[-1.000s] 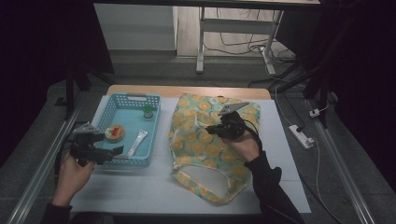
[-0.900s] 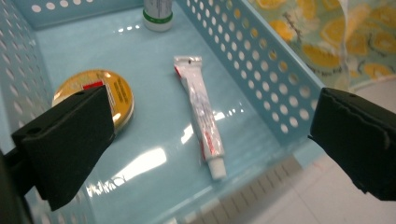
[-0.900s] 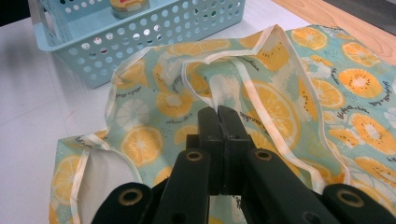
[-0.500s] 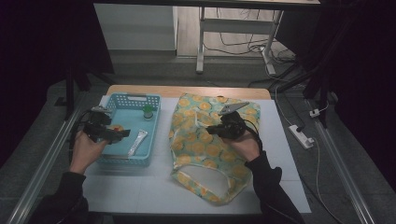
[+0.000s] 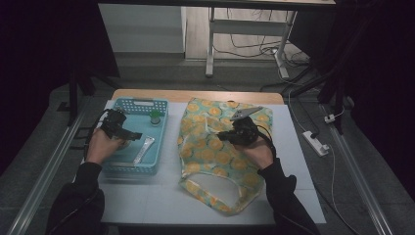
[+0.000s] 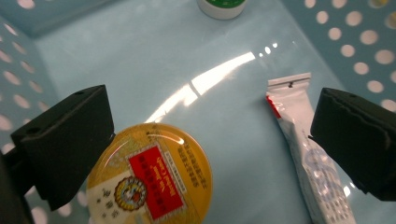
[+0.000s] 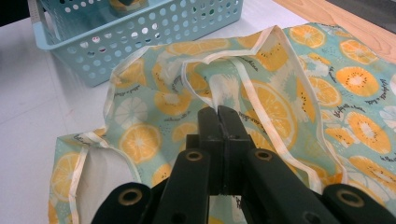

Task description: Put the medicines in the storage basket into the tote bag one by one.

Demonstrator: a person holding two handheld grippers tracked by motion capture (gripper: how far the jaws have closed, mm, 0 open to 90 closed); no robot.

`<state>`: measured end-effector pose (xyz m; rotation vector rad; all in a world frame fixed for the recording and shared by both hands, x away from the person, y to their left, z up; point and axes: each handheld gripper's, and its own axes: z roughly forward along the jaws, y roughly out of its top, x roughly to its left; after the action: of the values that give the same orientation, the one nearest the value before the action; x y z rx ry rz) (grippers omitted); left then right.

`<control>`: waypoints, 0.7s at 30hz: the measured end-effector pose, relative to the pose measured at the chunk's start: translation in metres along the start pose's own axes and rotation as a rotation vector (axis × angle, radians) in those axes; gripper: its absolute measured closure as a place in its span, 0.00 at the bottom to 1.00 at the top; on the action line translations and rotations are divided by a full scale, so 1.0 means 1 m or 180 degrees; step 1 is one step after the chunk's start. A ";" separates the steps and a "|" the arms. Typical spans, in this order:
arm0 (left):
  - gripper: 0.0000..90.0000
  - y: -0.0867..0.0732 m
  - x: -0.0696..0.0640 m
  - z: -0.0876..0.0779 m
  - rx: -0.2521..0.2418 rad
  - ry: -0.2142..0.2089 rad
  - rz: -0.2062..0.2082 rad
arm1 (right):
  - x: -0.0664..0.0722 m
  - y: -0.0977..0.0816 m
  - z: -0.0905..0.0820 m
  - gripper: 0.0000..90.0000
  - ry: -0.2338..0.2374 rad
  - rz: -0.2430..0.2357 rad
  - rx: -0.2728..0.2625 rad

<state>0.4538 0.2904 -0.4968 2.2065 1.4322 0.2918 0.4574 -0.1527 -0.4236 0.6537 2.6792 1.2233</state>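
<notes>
Left gripper view: wide-open left gripper over the basket, yellow tin beside one jaw.

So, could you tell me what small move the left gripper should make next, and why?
Probably shift the left gripper slightly toward the round yellow tin and lower it. Its jaws stand open inside the blue basket, but the tin lies against one jaw rather than centred, with the white tube near the other. The right gripper is shut over the fruit-print bag.

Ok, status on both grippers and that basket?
Left gripper open over yellow tin in basket. Right gripper shut on fruit-print bag. Sachet beside tin, clear.
</notes>
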 end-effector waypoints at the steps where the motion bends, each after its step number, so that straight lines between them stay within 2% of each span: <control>1: 0.00 0.001 0.001 0.002 0.0027 0.0001 -0.0018 | 0.000 0.000 0.000 1.00 0.0000 -0.0001 0.0000; 6: 0.00 0.005 0.001 0.013 0.0215 0.0075 -0.0074 | 0.000 0.000 0.000 1.00 0.0007 -0.0008 0.0002; 10: 0.00 0.006 -0.001 0.020 0.0372 0.0149 -0.0027 | -0.001 0.000 -0.001 1.00 0.0016 0.0006 0.0000; 14: 0.00 0.007 -0.002 0.024 0.0449 0.0197 -0.0020 | -0.001 -0.001 -0.001 1.00 0.0022 -0.0007 0.0001; 16: 0.00 0.007 -0.003 0.026 0.0554 0.0230 0.0001 | -0.001 -0.001 -0.001 1.00 0.0025 -0.0013 0.0002; 21: 0.00 0.005 -0.004 0.026 0.0652 0.0042 -0.0088 | -0.001 -0.001 -0.001 1.00 0.0030 -0.0014 0.0000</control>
<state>0.4674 0.2777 -0.5161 2.3471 1.5595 0.1563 0.4579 -0.1542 -0.4237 0.6431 2.6867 1.2284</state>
